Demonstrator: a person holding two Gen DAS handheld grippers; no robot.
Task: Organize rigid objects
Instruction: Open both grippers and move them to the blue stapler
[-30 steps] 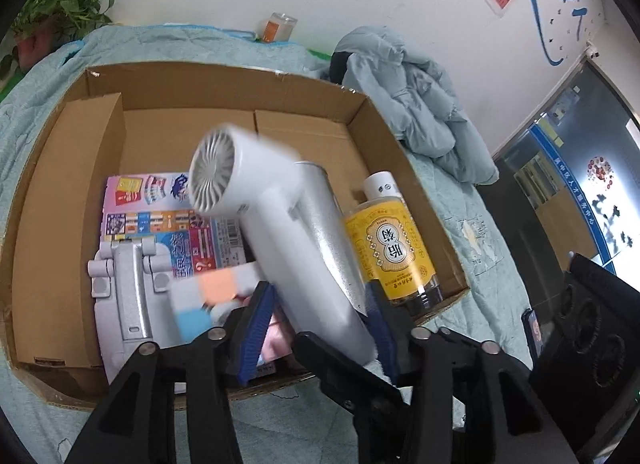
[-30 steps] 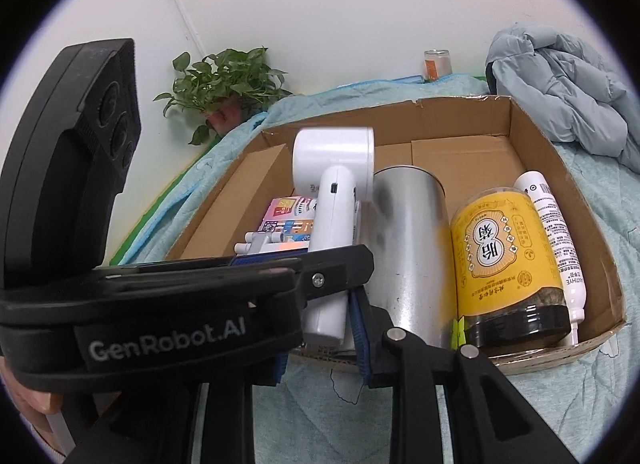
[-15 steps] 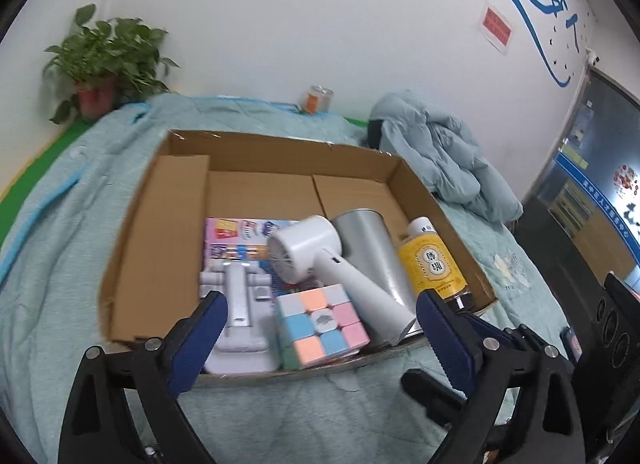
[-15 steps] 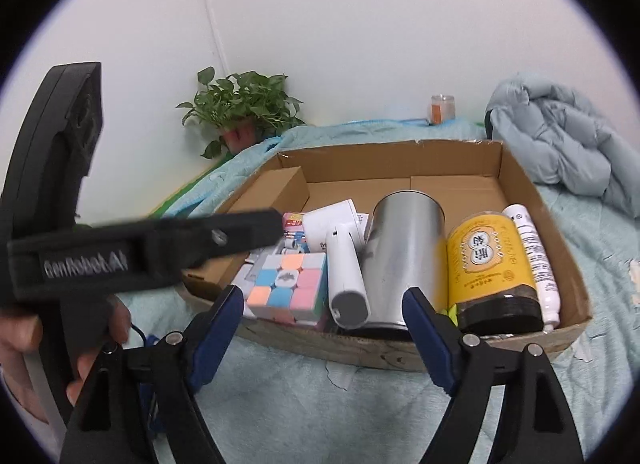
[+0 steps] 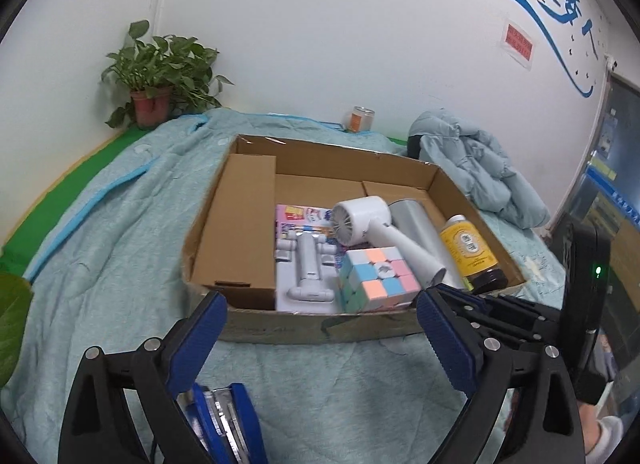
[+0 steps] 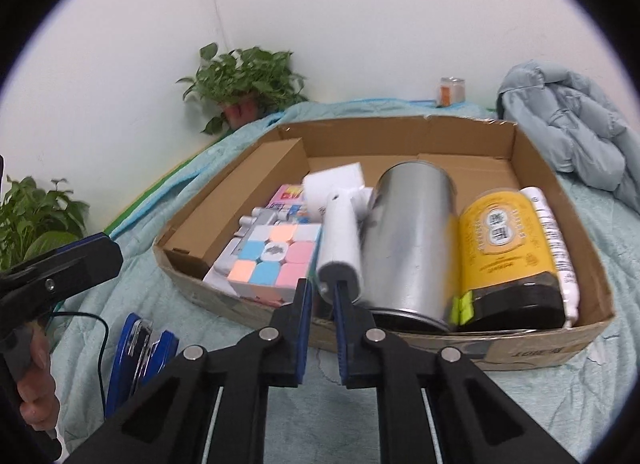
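A cardboard box (image 5: pixel 240 224) on the blanket holds a white hand fan (image 5: pixel 372 224), a silver can (image 5: pixel 416 220), a yellow jar (image 5: pixel 468 248), a pastel cube (image 5: pixel 376 276) and a grey stand (image 5: pixel 306 264) on a pink pack. My left gripper (image 5: pixel 320 304) hangs open and empty just before the box's near wall. My right gripper (image 6: pixel 320 288) is at that wall too, its jaws closing down to shut with nothing between them. The fan's handle end (image 6: pixel 340 268) lies just beyond its tips. Outside the box, a blue stapler (image 6: pixel 140 356) lies on the blanket at the near left.
A blue-grey jacket (image 5: pixel 480 168) is heaped at the far right of the bed. A potted plant (image 5: pixel 160 76) and a small can (image 5: pixel 360 118) stand by the wall. A white tube (image 6: pixel 552 240) lies along the box's right wall. A hand (image 6: pixel 36 384) holds the left gripper.
My left gripper let go of the white fan, opened wide and drew back from the box; the fan now rests inside. My right gripper opened wide, then shut empty.
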